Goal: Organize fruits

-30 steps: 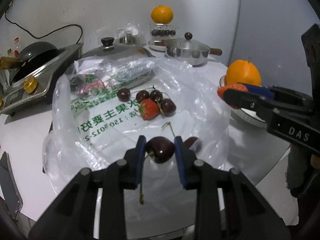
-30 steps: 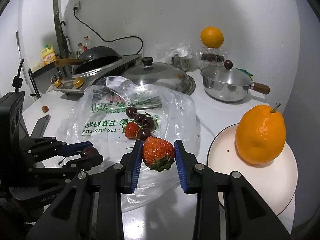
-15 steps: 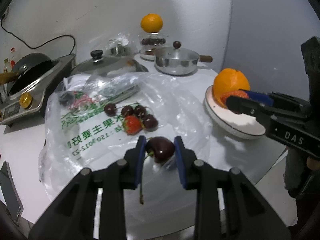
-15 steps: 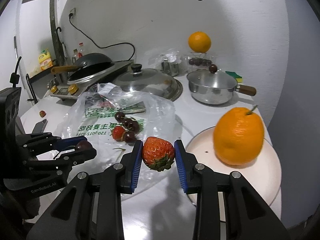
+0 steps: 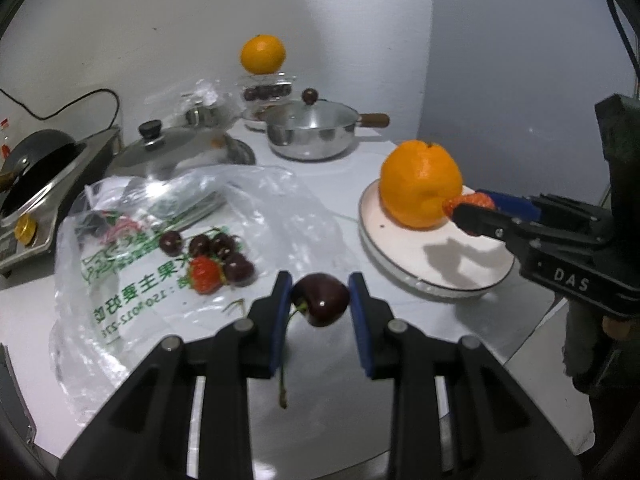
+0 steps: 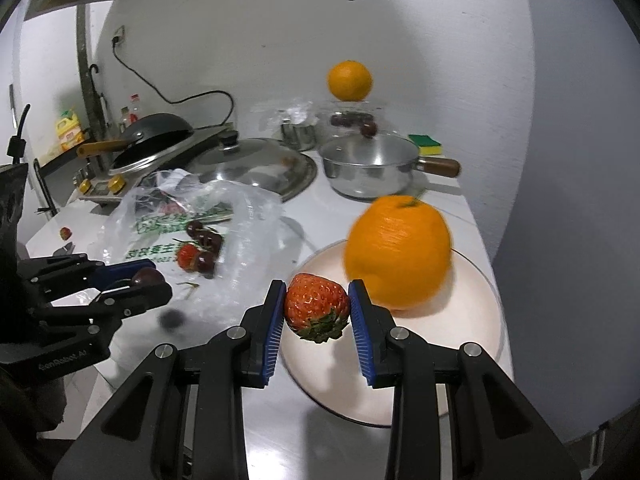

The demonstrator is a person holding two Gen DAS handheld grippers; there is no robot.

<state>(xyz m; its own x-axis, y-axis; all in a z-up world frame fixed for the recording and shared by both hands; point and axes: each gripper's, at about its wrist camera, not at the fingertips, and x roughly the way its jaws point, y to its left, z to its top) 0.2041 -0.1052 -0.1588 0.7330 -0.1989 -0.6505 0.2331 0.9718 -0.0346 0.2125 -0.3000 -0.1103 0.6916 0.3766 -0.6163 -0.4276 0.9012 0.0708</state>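
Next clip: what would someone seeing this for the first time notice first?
Each gripper carries a fruit: the right gripper holds a strawberry above the plate's near edge, beside a big orange. The left gripper pinches a dark cherry, with more fruit on the plastic bag behind.

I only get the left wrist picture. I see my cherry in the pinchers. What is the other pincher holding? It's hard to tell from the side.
Observer: The right gripper is shut on a whole strawberry, green leaves pointing down.
Child: Is it over the plate yet?
Observer: Yes, it is above the near edge of the plate, beside the big orange.
Child: Is anything hiding behind the silver pot?
Observer: A green and yellow sponge lies there by the wall.
Child: Any fruit I can't see?
Observer: One small red fruit sits alone on the counter, far left of the bag.
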